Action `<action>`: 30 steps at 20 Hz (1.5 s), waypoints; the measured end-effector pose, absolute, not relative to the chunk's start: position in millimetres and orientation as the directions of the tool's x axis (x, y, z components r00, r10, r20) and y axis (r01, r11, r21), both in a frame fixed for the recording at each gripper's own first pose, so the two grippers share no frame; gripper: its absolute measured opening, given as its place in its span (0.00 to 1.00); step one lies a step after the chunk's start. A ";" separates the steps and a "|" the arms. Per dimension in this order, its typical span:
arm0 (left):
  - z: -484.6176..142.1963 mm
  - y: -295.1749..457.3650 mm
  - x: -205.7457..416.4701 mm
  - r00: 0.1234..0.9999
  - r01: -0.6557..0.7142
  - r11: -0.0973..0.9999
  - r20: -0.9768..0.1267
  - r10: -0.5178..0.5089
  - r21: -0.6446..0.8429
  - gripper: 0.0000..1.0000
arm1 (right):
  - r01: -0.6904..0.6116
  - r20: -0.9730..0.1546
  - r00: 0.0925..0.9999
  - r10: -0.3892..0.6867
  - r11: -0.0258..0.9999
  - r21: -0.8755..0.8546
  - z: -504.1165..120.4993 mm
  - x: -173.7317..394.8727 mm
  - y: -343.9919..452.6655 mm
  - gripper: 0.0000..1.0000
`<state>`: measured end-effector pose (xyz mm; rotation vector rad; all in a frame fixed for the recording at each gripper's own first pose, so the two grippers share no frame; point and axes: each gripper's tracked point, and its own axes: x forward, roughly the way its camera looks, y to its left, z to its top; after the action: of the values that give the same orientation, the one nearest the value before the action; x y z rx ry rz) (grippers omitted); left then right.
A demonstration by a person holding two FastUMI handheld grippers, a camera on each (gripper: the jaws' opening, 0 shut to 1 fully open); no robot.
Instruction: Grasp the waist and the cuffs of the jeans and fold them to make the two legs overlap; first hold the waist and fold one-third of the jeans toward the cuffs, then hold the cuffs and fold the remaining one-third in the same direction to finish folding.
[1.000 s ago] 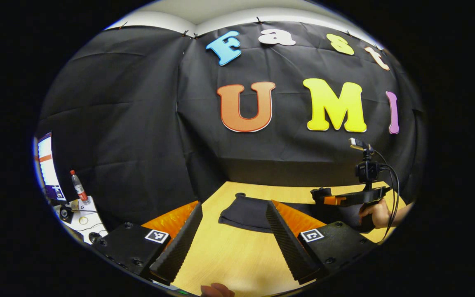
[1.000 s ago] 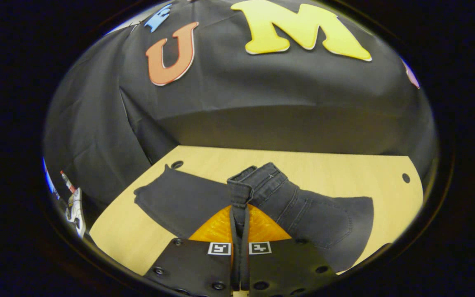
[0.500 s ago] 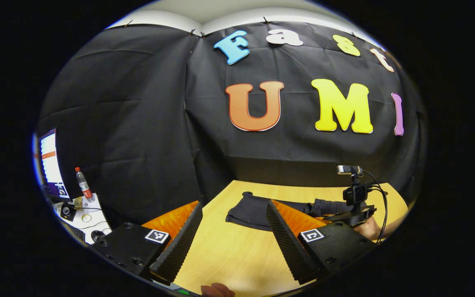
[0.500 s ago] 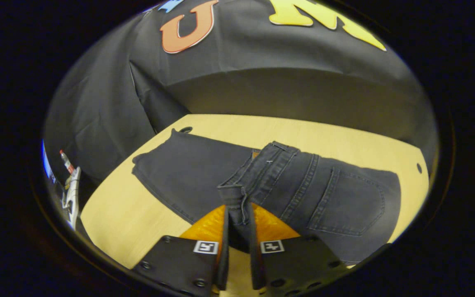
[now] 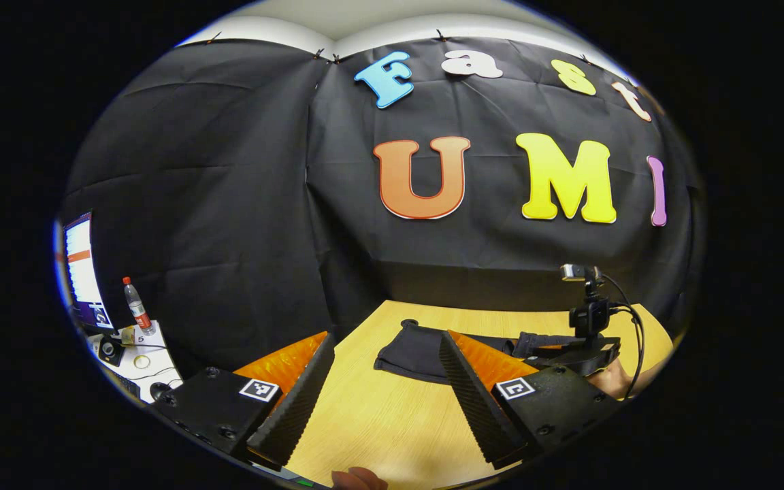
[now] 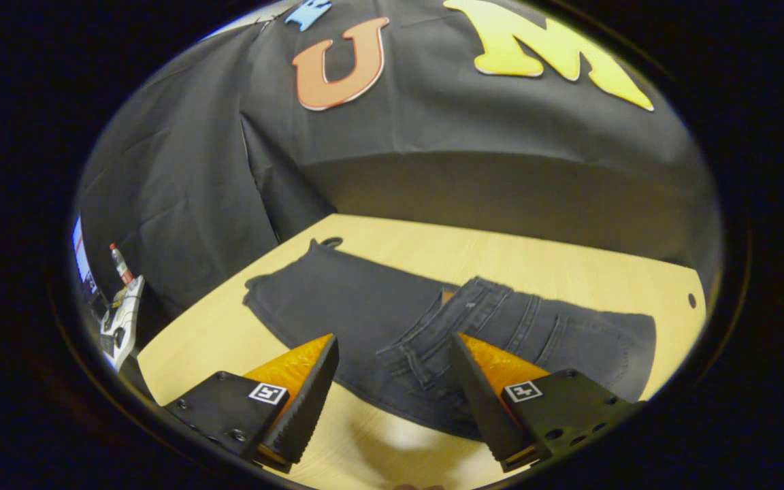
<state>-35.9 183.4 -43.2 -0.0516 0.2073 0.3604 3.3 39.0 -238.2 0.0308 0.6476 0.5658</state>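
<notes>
Dark grey jeans [image 6: 358, 306] lie flat on the wooden table [image 6: 501, 252], legs overlapping. The waist [image 6: 446, 327] is folded over onto the legs, back pocket facing up on the right. My right gripper [image 6: 394, 338] is open just above the folded waist edge, with nothing between its fingers. In the left gripper view the jeans [image 5: 409, 350] lie across the far half of the table, and the right gripper [image 5: 569, 347] hovers low over them, a hand [image 5: 613, 378] holding it. My left gripper [image 5: 385, 335] stands open over bare table, short of the cuff end.
A side desk [image 5: 133, 357] at the far left carries a bottle [image 5: 135, 306] and a lit monitor [image 5: 79, 269]. The black cloth wall closes the table's far side. Small holes [image 6: 691, 299] sit near the table's corners. A fingertip [image 5: 358, 480] shows at the bottom edge.
My right gripper carried the waist down onto the legs, opened and let it go. The waist now rests folded on the jeans. My left gripper barely moved.
</notes>
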 end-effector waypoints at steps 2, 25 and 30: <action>-48.0 184.0 -27.3 0.917 -0.349 0.937 -0.221 0.333 -0.035 0.99 | -0.472 -0.517 0.699 0.495 0.861 0.187 -215.4 19.4 30.0 0.99; -202.8 223.6 85.1 0.813 -0.573 0.146 -0.582 -0.028 -0.807 0.99 | -0.059 -0.168 0.984 0.065 0.997 0.043 -2.6 13.5 -291.0 0.99; -212.0 243.6 87.9 0.808 -0.587 0.055 -0.589 -0.024 -0.808 0.99 | 0.002 -0.107 0.994 -0.004 1.000 -0.027 27.9 -3.3 -329.0 0.96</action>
<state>87.9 243.6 -212.0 -1.4691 0.5205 0.4579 -3.3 -329.0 27.9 -0.0264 0.1070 -0.0030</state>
